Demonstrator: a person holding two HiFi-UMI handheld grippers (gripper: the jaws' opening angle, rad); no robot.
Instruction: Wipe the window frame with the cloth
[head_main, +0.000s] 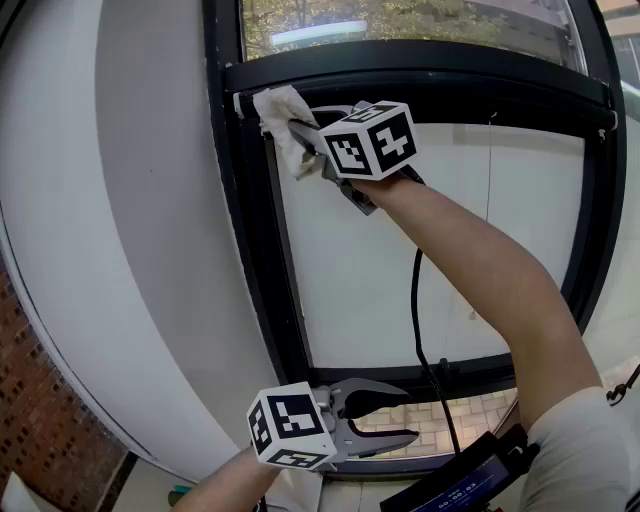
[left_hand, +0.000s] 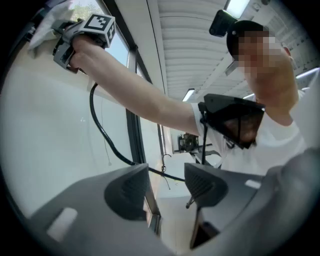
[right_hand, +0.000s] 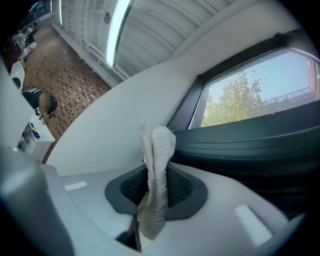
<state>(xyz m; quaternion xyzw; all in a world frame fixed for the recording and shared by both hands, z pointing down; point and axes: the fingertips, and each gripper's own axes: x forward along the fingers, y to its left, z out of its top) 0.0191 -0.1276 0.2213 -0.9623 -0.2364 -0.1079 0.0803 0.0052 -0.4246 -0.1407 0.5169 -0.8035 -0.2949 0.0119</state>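
A white cloth (head_main: 283, 128) is pinched in my right gripper (head_main: 305, 135), which is raised to the upper left corner of the black window frame (head_main: 243, 240). The cloth touches the frame where the horizontal bar meets the left upright. In the right gripper view the cloth (right_hand: 156, 175) stands folded between the shut jaws, with the black frame (right_hand: 250, 145) just beyond it. My left gripper (head_main: 405, 413) hangs low near the bottom frame rail, open and holding nothing. In the left gripper view its fingers (left_hand: 127, 192) stand apart.
A black cable (head_main: 418, 330) hangs from my right arm down across the white blind (head_main: 400, 260). A grey wall panel (head_main: 130, 230) lies left of the frame, with brick (head_main: 30, 420) further left. A dark device (head_main: 460, 485) sits at the lower right.
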